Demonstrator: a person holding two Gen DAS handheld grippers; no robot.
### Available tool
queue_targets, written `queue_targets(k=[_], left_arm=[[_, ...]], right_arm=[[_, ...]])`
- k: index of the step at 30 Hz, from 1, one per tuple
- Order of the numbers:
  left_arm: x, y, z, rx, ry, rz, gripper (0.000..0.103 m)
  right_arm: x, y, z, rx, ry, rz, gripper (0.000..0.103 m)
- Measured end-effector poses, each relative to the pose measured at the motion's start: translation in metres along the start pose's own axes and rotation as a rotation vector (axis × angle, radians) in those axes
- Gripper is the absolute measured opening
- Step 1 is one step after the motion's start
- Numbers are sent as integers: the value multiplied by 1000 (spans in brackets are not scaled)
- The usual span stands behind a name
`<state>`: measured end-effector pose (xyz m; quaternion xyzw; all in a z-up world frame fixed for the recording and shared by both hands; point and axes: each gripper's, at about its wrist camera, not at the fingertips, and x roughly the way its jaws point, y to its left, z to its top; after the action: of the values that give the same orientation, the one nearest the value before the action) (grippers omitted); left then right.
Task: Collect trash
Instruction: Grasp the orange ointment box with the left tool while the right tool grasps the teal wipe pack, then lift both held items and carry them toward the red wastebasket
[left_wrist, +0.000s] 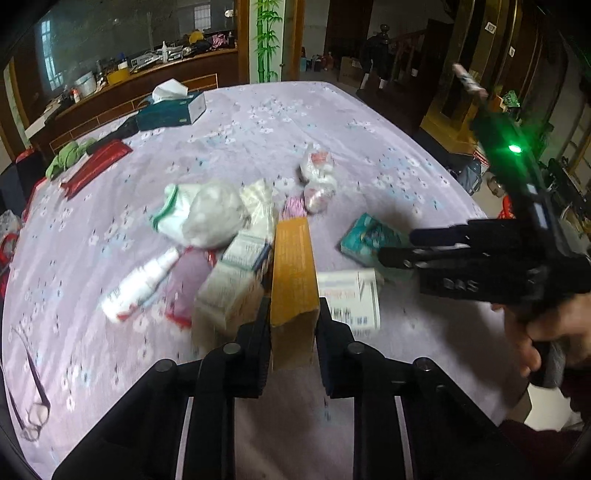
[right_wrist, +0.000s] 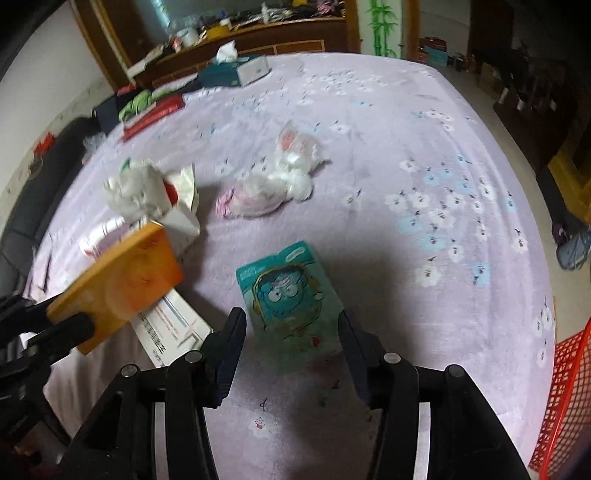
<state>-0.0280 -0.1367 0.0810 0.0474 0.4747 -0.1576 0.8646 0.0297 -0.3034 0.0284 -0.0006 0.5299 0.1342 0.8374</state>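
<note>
You had the left gripper (left_wrist: 293, 325) clamped on the near end of the orange box (left_wrist: 293, 273), lifted clear of the litter pile at centre frame so it could go to the bin. Your right gripper (right_wrist: 291, 328) hung with its jaws spread wide and empty over the teal packet (right_wrist: 291, 295) at lower centre of its view, lined up for the next pick. The red mesh basket (right_wrist: 565, 398) was cut off at the lower right edge. Motion blur made the labels on the white bottle (left_wrist: 142, 284) and cartons unreadable
</note>
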Motion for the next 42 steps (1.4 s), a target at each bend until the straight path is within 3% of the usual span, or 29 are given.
queue_targets(k=[6,9,10,11,13,19,21,22,23,26,37,40,42], left_arm=[[12,6,-19,-30,44,1,21],[17,8,-18,-39,41,9,22],[18,8,-16,-37,36,6,22],[20,7,-14,-36,35,12,27],[23,7,-12,-39,35,25,34],[35,9,-8,-58,48,36,34],[34,8,-8,-54,38,34,33],[34,8,-7,-50,35,30,25],[34,8,-7,-47,35,29,24],[29,7,-7,-44,17,18,21],[-4,7,-11,-54,-40,-1,21],[-5,6,-13,-62,-38,-1,21],[-5,5,-14,-64,-37,-1,21]], right_arm=[[6,4,-2,-16,21,-26,54],[6,1,-3,-1,25,-34,42],[5,-1,-3,11,26,-28,33],[5,-3,-4,31,32,-6,22],[3,-6,-6,53,41,9,16],[-7,-5,-10,76,23,42,15],[-12,-6,-10,71,2,53,21],[-14,-6,-8,59,-5,40,30],[-14,-6,-7,51,-12,25,40],[-13,-7,-3,28,-23,6,48],[14,7,-2,-76,25,-52,58],[23,10,-1,-96,58,-72,69],[23,7,-1,-81,45,-69,62]])
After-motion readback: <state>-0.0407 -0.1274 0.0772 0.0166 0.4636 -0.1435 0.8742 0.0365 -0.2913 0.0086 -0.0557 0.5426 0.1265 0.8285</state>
